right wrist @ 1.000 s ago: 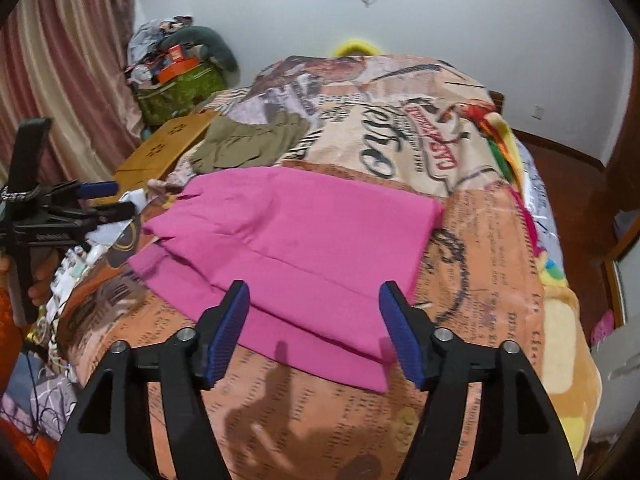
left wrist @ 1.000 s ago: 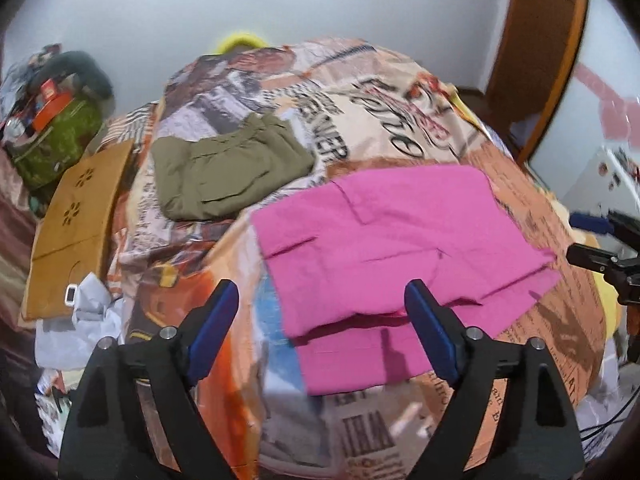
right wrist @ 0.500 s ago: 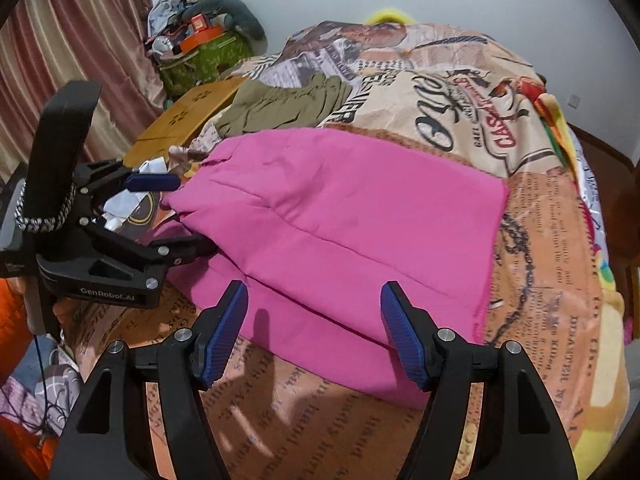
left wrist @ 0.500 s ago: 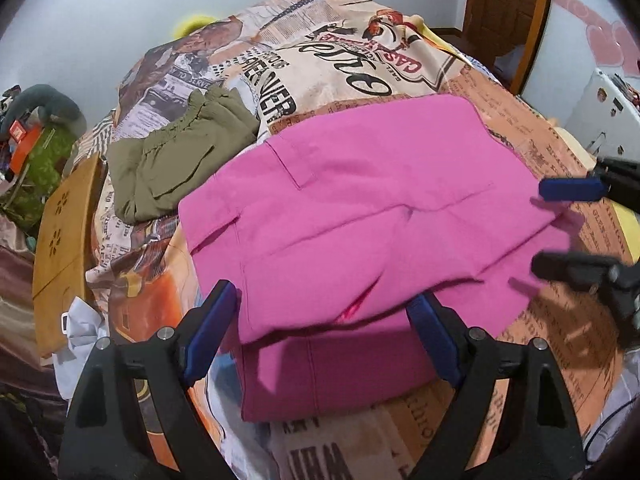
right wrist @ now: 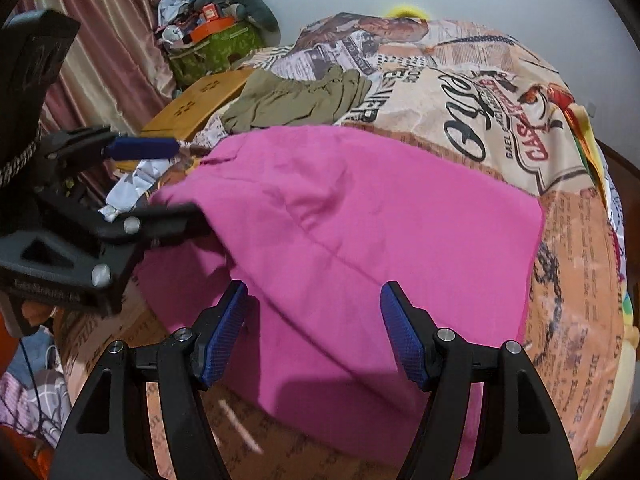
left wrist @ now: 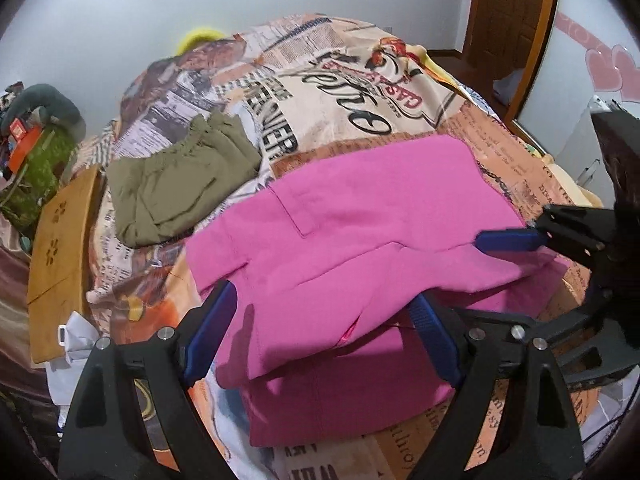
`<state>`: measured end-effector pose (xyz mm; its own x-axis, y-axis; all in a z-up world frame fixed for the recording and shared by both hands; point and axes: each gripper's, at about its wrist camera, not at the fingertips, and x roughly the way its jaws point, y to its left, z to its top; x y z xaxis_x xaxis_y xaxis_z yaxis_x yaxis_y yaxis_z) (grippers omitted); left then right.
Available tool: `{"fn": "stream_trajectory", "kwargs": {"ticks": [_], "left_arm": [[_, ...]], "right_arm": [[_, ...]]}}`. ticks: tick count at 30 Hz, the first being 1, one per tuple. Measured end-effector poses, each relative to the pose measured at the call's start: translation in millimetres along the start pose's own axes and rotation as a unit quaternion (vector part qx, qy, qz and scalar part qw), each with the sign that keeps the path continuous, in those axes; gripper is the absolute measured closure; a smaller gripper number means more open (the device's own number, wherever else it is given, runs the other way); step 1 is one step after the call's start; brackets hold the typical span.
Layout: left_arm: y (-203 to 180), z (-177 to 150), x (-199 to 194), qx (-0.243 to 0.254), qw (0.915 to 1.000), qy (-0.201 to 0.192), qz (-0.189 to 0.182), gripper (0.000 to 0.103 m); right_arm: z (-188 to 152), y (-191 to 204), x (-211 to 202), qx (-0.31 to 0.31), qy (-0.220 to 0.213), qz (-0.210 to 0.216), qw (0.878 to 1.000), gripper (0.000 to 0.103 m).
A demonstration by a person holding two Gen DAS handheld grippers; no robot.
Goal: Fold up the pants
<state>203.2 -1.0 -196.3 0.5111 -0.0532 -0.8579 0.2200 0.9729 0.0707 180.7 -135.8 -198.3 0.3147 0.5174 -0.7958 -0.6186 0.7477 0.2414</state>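
Pink pants (left wrist: 344, 248) lie partly folded on the printed bedspread; they also show in the right wrist view (right wrist: 360, 232). My left gripper (left wrist: 324, 320) is open, its jaws straddling the near edge of the upper pink layer. My right gripper (right wrist: 314, 308) is open over the opposite end of the pants, close above the cloth. Each gripper shows in the other's view: the right one (left wrist: 520, 264) at the pants' right end, the left one (right wrist: 168, 180) at the left end, one finger above the cloth and one under the top layer.
Folded olive-green pants (left wrist: 180, 188) lie on the bedspread (left wrist: 340, 92) beyond the pink ones. A wooden board (left wrist: 56, 248) and white cloth lie at the bed's left side. A cluttered green bag (right wrist: 216, 44) sits by the curtain. A wooden door (left wrist: 508, 16) is far right.
Both grippers have moved in from off the bed to the two ends of the pink pants. Both stayed open. The pants have not visibly shifted.
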Motion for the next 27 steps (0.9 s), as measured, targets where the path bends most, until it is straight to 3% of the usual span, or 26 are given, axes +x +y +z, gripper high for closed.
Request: {"fn": "stream_trajectory", "kwargs": {"ticks": [5, 7, 10, 15, 17, 22, 27], "left_arm": [[-6.3, -6.7, 9.8, 0.010, 0.9999, 0.011, -0.005, 0.016], [-8.8, -10.4, 12.8, 0.012, 0.9998, 0.012, -0.004, 0.016], [-14.8, -14.3, 15.7, 0.027, 0.9995, 0.002, 0.017, 0.029], [-21.3, -13.8, 14.9, 0.048, 0.9972, -0.008, 0.057, 0.077], [-21.1, -12.1, 8.0, 0.045, 0.9973, -0.016, 0.056, 0.086], [-22.3, -11.0, -16.0, 0.039, 0.9976, -0.038, 0.043, 0.090], [-24.9, -22.4, -25.8, 0.038, 0.9985, -0.033, 0.021, 0.090]], "right_arm": [[4.7, 1.2, 0.4, -0.014, -0.005, 0.013, 1.000, 0.086], [5.3, 4.4, 0.6, -0.027, -0.005, 0.011, 1.000, 0.094], [5.5, 6.8, -4.5, -0.036, -0.020, 0.004, 0.999, 0.096], [10.1, 2.2, -18.1, -0.018, -0.048, 0.006, 0.999, 0.097], [11.9, 3.8, -22.0, -0.017, -0.049, 0.011, 0.999, 0.097], [11.1, 15.1, -38.1, -0.036, -0.054, 0.019, 0.998, 0.098], [4.2, 24.1, -49.8, -0.054, -0.049, 0.023, 0.997, 0.098]]}}
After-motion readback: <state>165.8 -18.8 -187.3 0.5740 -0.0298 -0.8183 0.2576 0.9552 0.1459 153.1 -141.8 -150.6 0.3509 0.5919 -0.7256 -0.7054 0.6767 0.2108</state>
